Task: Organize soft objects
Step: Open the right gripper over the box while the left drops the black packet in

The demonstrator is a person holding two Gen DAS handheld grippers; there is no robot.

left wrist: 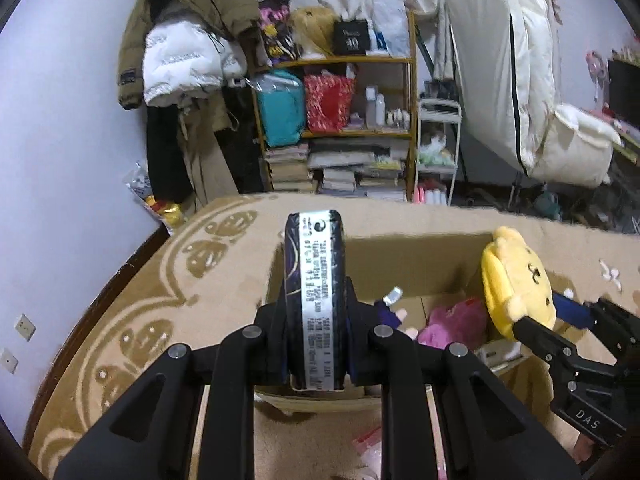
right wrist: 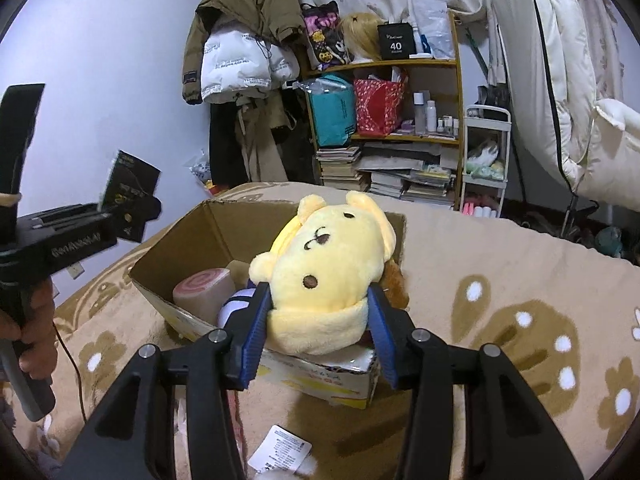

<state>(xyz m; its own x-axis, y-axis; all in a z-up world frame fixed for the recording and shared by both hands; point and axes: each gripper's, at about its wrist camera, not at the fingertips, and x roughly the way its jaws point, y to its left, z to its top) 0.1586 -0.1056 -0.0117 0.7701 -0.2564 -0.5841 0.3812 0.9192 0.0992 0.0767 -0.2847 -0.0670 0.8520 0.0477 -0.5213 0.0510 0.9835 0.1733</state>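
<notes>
Both tools are matt black plastic. Seen from its own camera, the left gripper [left wrist: 314, 344] has two broad angular arms with triangular cut-outs, joined by linkage bars carrying four round silver pivot pins. The right gripper [right wrist: 320, 336] is built the same way, with ribbed blue pads [right wrist: 252, 340] lining the inner faces of its fingers and silver pins at the joints. From the left camera, its side bears white letters reading "DAS" and small dark screws. From the right camera, the left tool's body shows raised lettering too blurred to read, a grey handle below, and a thin dark cable trailing down from it.
</notes>
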